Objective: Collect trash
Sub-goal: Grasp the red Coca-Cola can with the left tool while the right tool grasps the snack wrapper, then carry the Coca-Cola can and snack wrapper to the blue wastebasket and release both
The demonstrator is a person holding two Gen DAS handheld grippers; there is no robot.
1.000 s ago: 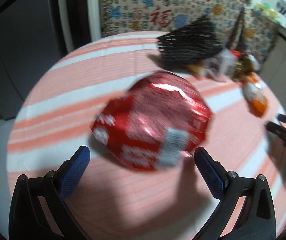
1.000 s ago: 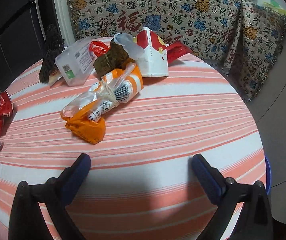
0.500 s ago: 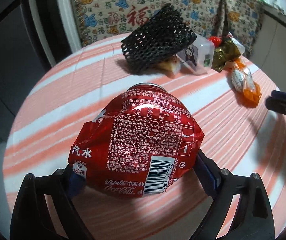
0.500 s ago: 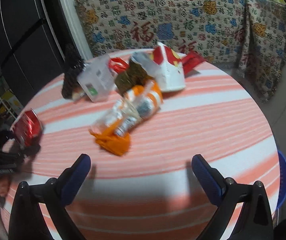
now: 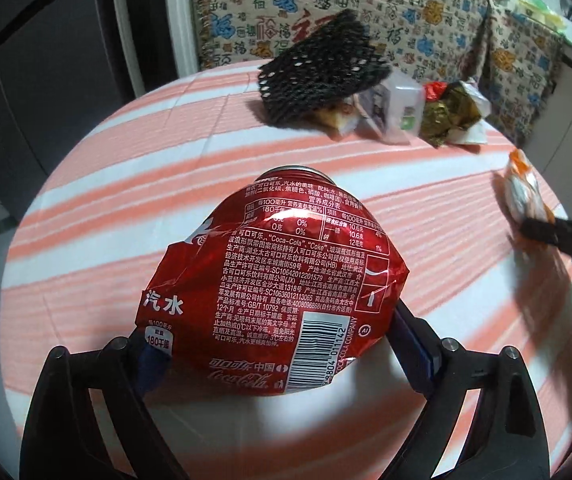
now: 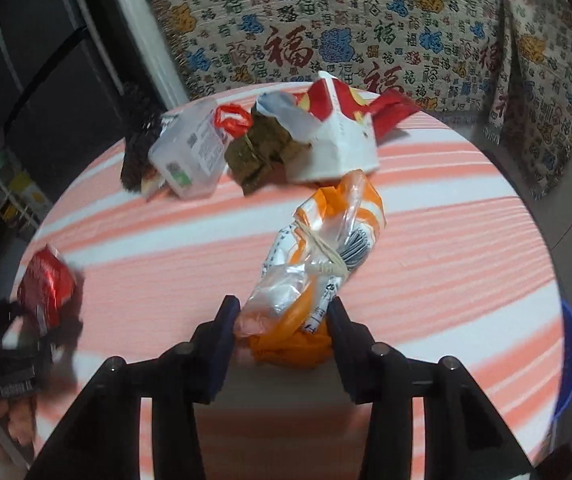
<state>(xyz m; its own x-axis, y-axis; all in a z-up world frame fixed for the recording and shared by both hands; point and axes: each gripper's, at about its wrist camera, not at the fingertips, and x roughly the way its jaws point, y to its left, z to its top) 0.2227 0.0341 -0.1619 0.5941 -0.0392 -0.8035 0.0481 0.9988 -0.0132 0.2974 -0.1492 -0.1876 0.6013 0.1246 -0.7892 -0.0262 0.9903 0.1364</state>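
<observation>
Lying apart: one crushed can (image 5: 274, 280), one tied bag (image 6: 317, 260).

Patterned fabric cover (image 6: 365, 32), striped tablecloth (image 6: 445, 240)

On the crushed red can (image 5: 274, 284) we read "Coca-Cola", "Coke", "汽水", "180千焦", "可口可乐 中国", "COCA-COLA COMPANY" beside the barcode at 5 o'clock, and a nutrition panel at 12 o'clock showing "10.6克". On the patterned cloth (image 6: 365, 32) behind the table we read "福" repeated in red, large and small.
</observation>
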